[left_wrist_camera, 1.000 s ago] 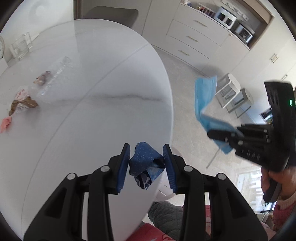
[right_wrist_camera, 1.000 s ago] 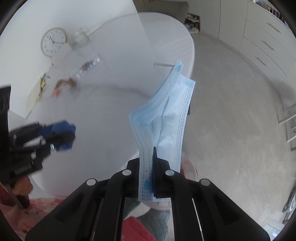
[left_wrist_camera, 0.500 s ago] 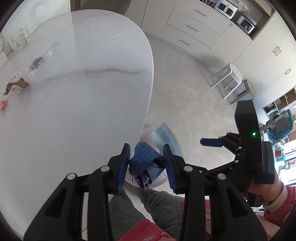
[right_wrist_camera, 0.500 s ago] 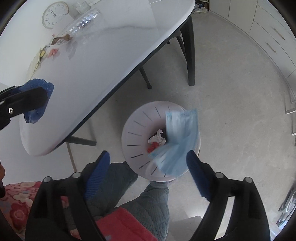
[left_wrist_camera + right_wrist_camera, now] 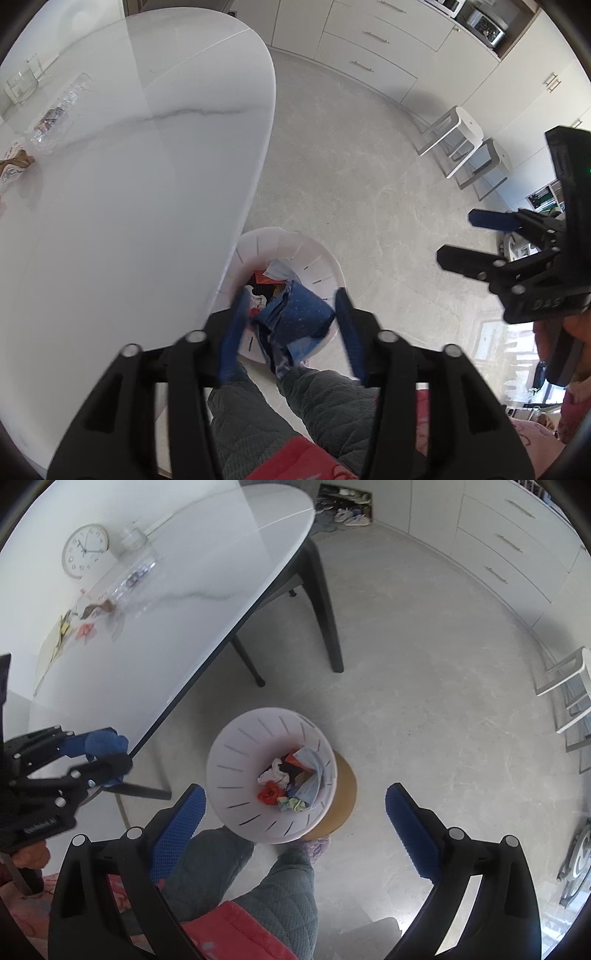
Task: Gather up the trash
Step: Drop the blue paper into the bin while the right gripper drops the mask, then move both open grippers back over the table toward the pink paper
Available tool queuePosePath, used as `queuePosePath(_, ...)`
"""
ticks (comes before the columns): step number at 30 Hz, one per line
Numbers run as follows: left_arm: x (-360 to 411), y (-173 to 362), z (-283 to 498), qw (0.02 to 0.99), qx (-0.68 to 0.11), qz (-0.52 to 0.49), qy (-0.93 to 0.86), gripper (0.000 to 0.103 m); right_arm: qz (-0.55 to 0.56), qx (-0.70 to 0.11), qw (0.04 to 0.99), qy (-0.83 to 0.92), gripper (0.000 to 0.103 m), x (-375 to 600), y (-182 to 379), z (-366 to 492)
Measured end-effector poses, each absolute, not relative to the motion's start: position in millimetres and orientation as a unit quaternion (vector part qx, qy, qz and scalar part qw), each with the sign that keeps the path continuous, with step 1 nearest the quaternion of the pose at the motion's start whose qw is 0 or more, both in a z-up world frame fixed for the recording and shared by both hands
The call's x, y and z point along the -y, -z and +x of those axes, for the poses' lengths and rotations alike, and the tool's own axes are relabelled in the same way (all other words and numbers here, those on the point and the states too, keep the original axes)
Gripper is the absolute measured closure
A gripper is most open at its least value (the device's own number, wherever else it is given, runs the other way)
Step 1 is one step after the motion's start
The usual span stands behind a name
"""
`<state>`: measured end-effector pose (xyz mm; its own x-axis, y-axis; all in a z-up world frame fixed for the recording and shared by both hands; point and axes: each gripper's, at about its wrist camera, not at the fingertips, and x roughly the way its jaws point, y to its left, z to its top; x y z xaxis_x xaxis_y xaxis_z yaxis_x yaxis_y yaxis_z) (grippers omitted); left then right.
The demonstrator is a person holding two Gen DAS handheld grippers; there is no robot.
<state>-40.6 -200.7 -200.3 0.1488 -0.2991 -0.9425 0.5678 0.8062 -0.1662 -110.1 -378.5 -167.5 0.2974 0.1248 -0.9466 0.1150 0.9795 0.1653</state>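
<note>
1. Since a second ago both grippers have swung off the worktop edge to above the bin; the pale blue face mask has left the right gripper and lies in the white slotted bin among other scraps.
2. Left gripper: jaws now spread and motion-blurred, with the dark blue wrapper between them. It looks released and dropping, though blur hides whether a pad touches it.
3. Wrapper sits directly over the bin mouth, so it should fall in, not onto the floor.
4. Right gripper: jaws wide apart, empty, hovering above the bin's near rim, its drop done.
5. Bin stands on the floor just off the worktop edge, beside the person's knees, placed for short carries.
6. Further out: a clear plastic bottle and crumpled wrappers lie on the worktop's far end, well apart from the bin, not yet collected.
</note>
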Motion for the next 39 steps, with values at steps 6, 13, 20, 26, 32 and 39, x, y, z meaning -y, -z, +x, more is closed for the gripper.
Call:
queuePosePath(6, 201, 187, -41, 0.772, -0.559, 0.112, 0.280, 0.020, 0.108, -0.593, 0.798, 0.007, 0.005, 388, 169, -115)
queuePosePath(13, 186, 167, -30, 0.794, -0.552, 0.092, 0.238, 0.012, 0.106, -0.591, 0.800, 0.000, 0.005, 387, 164, -117)
queuePosePath(20, 162, 145, -22, 0.813, -0.548, 0.065, 0.187, 0.009, 0.094, -0.570, 0.816, -0.025, 0.005, 373, 141, -103)
queuePosePath(26, 139, 124, -22, 0.832, -0.532, 0.051, 0.148, 0.008, 0.074, -0.549, 0.830, -0.063, 0.002, 349, 118, -83)
queuePosePath(32, 110, 113, -23, 0.841, -0.524, 0.038, 0.127, 0.008, 0.050, -0.536, 0.838, -0.084, 0.002, 314, 105, -60)
queuePosePath(39, 36, 106, -7, 0.846, -0.518, 0.019, 0.121, 0.008, 0.048, -0.529, 0.843, -0.086, 0.002, 248, 100, -37)
